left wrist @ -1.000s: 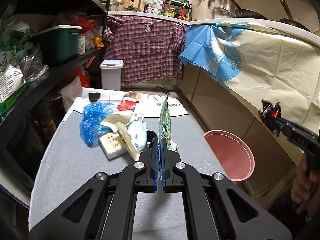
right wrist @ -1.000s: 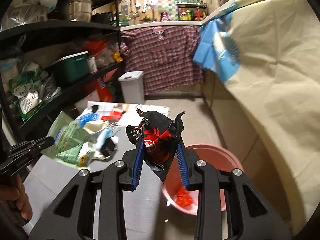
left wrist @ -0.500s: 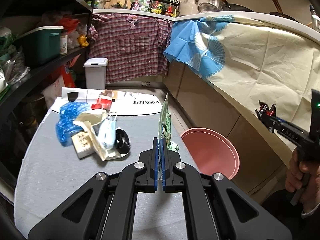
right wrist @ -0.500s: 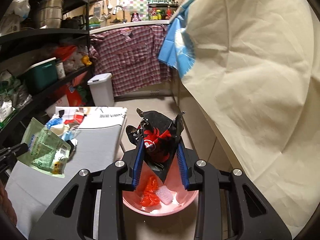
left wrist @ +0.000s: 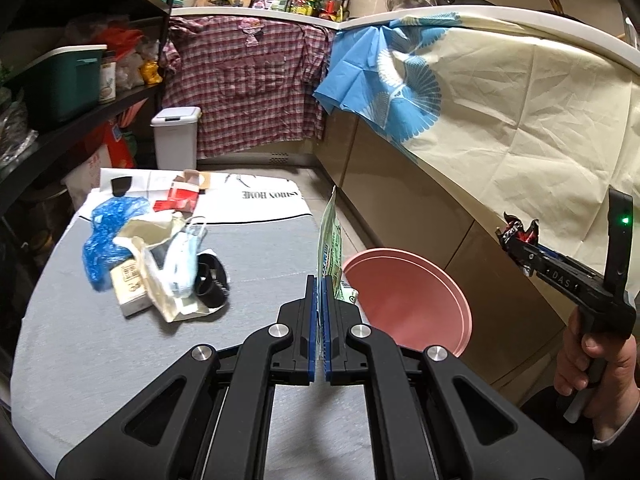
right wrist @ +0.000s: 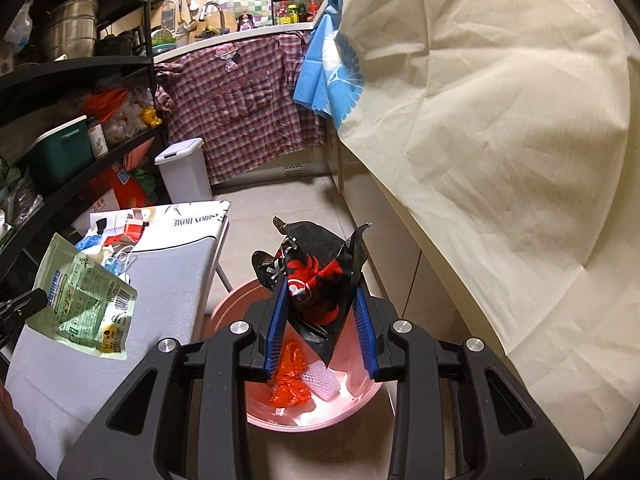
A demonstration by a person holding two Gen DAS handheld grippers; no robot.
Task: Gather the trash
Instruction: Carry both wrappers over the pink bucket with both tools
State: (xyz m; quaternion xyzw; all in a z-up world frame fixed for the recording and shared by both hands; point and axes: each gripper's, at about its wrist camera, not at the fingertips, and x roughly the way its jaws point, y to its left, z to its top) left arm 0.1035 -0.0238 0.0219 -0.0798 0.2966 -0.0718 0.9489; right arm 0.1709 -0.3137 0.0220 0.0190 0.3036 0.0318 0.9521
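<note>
- Right now we hold a black-and-red wrapper (right wrist: pixel 320 276) in our right tool (right wrist: pixel 322 320), the jaws part-way closed on its crumpled body, directly above the pink basin (right wrist: pixel 360 400) on the floor.
- Our left tool (left wrist: pixel 320 312) is pinched fully together on a green pouch (left wrist: pixel 331 248), which hangs over the table (left wrist: pixel 100 360) edge, just beside the basin but not over it.
- The pouch stands on edge in the left view, its long axis running up and away from the jaws; from the right view its flat printed face (right wrist: pixel 82 300) tilts down toward the table.
- The wrapper points upward out of the jaws, with one corner dangling below toward the basin.
- Risk: the wrapper is light and crumpled, so on release it may cling to a pad or drift past the rim.
- Risk: letting the pouch go from here would likely drop it on the table or floor, since the basin sits off to its side.
- More trash (left wrist: pixel 152 264) waits in a heap on the table.
</note>
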